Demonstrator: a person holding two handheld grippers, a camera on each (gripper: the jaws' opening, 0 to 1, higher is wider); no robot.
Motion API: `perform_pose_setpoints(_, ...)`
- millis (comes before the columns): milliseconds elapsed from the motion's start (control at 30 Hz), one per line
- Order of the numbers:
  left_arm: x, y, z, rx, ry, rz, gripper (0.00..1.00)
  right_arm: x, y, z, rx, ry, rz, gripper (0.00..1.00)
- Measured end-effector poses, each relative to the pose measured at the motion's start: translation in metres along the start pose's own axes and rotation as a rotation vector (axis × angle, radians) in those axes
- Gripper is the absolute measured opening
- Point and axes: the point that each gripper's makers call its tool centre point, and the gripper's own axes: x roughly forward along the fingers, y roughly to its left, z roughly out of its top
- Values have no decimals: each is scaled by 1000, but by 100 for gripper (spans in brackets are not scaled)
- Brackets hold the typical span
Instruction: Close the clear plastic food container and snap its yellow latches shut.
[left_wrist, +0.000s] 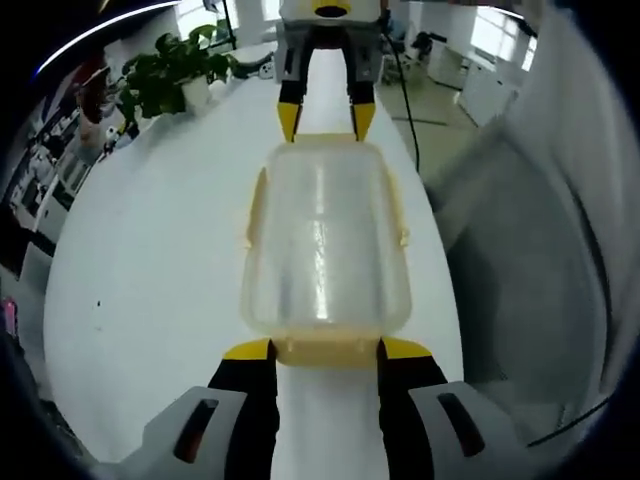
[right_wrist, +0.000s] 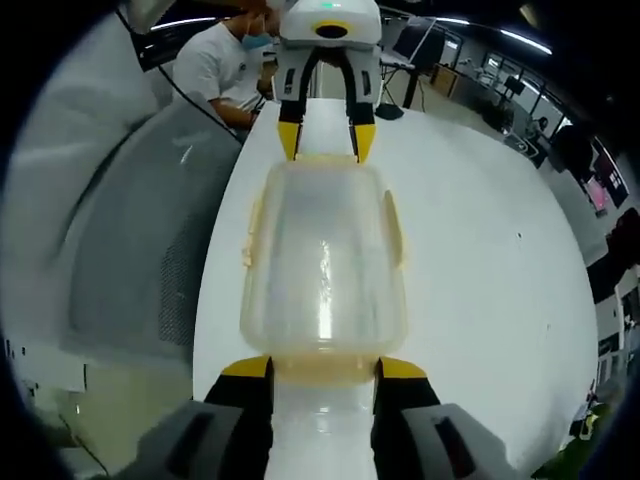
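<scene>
Clear plastic container (left_wrist: 325, 250) is lying mid-frame on the white table (left_wrist: 150, 280), lid already on. The left claw (left_wrist: 325, 348) and right claw (right_wrist: 322, 368) are standing open around its end latches, seemingly still unsnapped.

1 container (left_wrist: 325, 250), 2 grippers (left_wrist: 324, 350)

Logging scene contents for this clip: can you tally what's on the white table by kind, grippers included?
Clear plastic food container: 1
Yellow latches visible on it, one at each end and one on each long side: 4
Grippers, left gripper and right gripper, one at each end of the container: 2
Potted plant: 1
Total: 8
</scene>
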Motion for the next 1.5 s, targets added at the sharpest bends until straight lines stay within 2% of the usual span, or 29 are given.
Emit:
perform_pose_setpoints(267, 17, 5, 22, 10, 3, 9, 36, -6, -4, -28, 4, 14, -7, 36)
perform_pose_setpoints(667, 41, 7, 39, -14, 23, 4, 36, -7, -10, -57, -25, 46, 4, 36)
perform_pose_setpoints(833, 49, 6, 40, -12, 39, 5, 36, -3, -10, -64, -27, 62, 10, 36)
perform_pose_setpoints(1100, 58, 7, 39, -14, 60, 10, 36, 1, -11, -70, -28, 49, 6, 36)
perform_pose_setpoints(1500, 58, 5, 41, -20, 67, 16, 37, 3, -10, -74, -34, 53, 6, 36)
